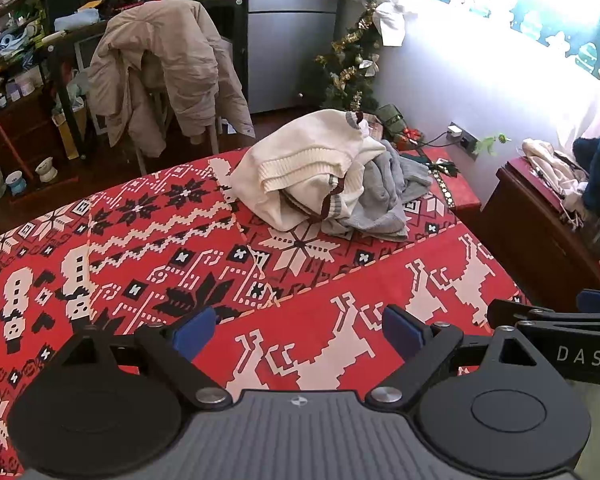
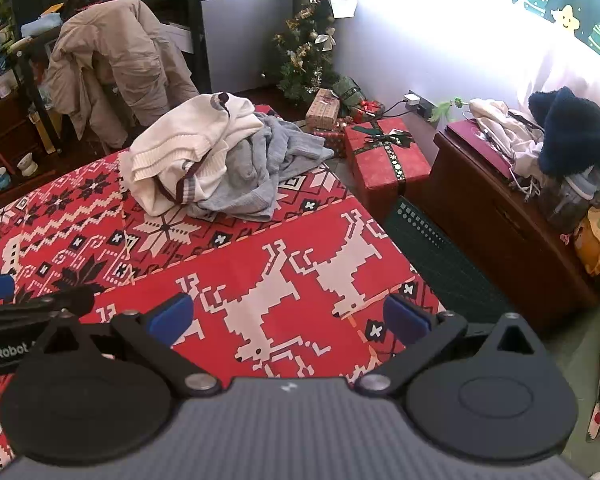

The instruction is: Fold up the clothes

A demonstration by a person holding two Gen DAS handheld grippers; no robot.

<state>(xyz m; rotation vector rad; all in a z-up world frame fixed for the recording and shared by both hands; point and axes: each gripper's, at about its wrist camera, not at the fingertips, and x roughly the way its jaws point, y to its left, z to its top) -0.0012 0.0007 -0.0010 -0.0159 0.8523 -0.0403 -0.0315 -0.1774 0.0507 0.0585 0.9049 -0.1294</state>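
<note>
Left wrist view. Your left tongs [image 1: 298, 330] stand wide open at the bottom of the frame, with nothing between the blue pads [image 1: 194, 330] but the red patterned cloth of the worktop [image 1: 172, 248]. The task's things lie at centre frame, well apart from the tongs: a cream knit sweater [image 1: 300, 164] heaped on top of a grey garment [image 1: 388, 200], both crumpled into one pile near the worktop's far edge. At the right edge a black arm of your right tongs [image 1: 556, 320] enters.

Right wrist view. Your right tongs [image 2: 288, 320] are likewise fully open and empty above the reindeer pattern. The pile sits at upper left of centre; here the grey garment [image 2: 260, 168] spreads toward the right of the cream sweater [image 2: 188, 140]. A red gift box [image 2: 384, 160] stands beyond the worktop's corner.

Handling, as a judgement. Both garments look soft, limp and light, with no stiffness to hold a shape; the knit should grip well and not slip. The cream sweater lies uppermost, so take it first, probably at the ribbed hem [image 1: 296, 166] or at the striped collar [image 1: 354, 118], where the fabric is thickest.
</note>
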